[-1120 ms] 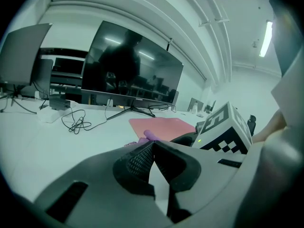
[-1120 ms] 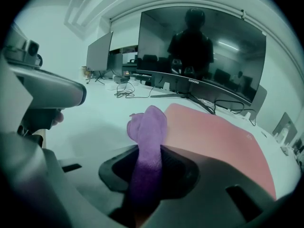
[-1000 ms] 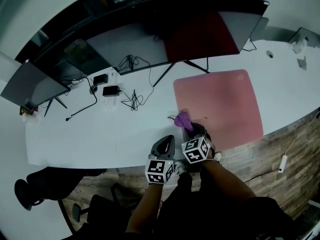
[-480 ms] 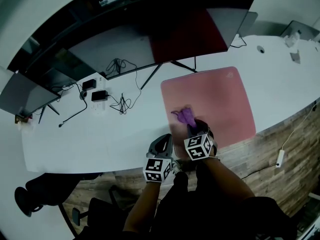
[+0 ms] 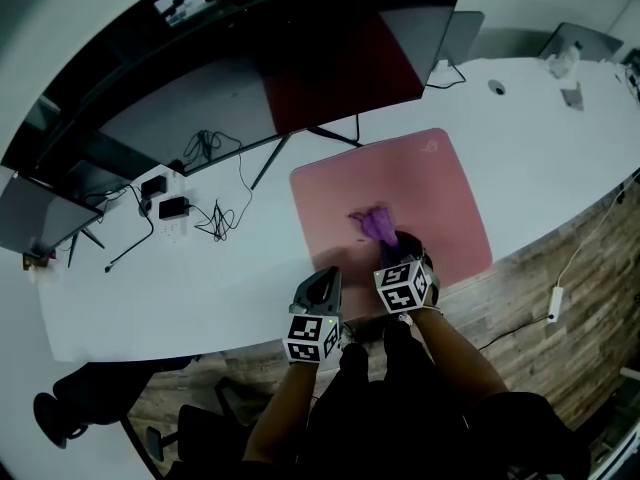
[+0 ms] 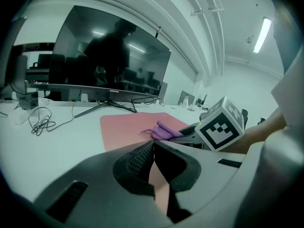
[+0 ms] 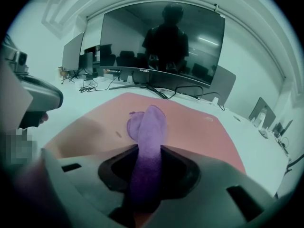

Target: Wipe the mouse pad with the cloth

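Cloth (image 5: 374, 224), purple and bunched, is clamped in your right gripper (image 5: 396, 244), and its free end lies on the pink mouse pad (image 5: 440, 183) near the pad's middle. Your left gripper (image 6: 153, 148) has its jaws pressed together on nothing and sits at the pad's near left corner, beside the right one. The pad lies on the white desk (image 5: 200, 268) before the wide monitor (image 5: 300, 78).
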Demonstrator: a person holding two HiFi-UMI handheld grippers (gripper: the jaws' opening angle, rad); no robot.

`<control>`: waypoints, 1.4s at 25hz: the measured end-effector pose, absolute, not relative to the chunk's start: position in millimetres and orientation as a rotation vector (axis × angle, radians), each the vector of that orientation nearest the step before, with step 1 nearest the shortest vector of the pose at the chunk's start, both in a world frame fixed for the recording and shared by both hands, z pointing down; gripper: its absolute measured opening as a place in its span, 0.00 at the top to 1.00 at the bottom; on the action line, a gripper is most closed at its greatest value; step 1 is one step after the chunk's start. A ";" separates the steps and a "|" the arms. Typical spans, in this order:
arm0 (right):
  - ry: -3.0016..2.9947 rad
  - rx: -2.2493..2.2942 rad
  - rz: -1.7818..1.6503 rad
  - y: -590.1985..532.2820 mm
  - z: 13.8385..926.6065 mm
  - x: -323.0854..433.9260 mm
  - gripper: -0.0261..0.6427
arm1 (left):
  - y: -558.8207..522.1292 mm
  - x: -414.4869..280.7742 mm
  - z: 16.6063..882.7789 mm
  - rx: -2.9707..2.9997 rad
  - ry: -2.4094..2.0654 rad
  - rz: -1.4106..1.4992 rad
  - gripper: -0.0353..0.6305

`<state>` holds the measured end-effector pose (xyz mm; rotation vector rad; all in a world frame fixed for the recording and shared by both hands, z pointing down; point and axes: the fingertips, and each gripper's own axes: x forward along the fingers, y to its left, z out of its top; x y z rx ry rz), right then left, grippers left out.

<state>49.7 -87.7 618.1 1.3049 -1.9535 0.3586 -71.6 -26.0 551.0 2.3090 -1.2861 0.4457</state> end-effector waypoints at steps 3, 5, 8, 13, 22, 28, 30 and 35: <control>-1.930 1.328 0.359 -91.9 618.7 73.1 0.79 | -29.2 -57.0 552.3 2.318 -1.267 0.450 0.91; -1.913 1.341 0.358 -94.6 619.0 88.8 0.79 | -31.2 -48.1 552.2 2.324 -1.257 0.452 0.91; -1.897 1.354 0.359 -98.5 618.4 110.4 0.79 | -33.9 -36.3 555.0 2.325 -1.243 0.458 0.91; -1.876 1.371 0.355 -103.9 618.1 142.4 0.79 | -39.1 -14.8 557.9 2.333 -1.218 0.464 0.91; -1.794 1.432 0.332 -112.5 620.0 208.6 0.79 | -47.9 24.6 562.4 2.360 -1.155 0.480 0.91; -1.724 1.446 0.270 -120.9 618.4 251.3 0.79 | -58.8 50.9 559.5 2.381 -1.130 0.475 0.91; -1.707 1.456 0.268 -123.6 618.6 261.8 0.79 | -62.9 59.2 559.4 2.393 -1.118 0.476 0.91; -1.691 1.456 0.257 -124.6 618.7 273.5 0.79 | -65.1 73.7 559.2 2.404 -1.096 0.461 0.91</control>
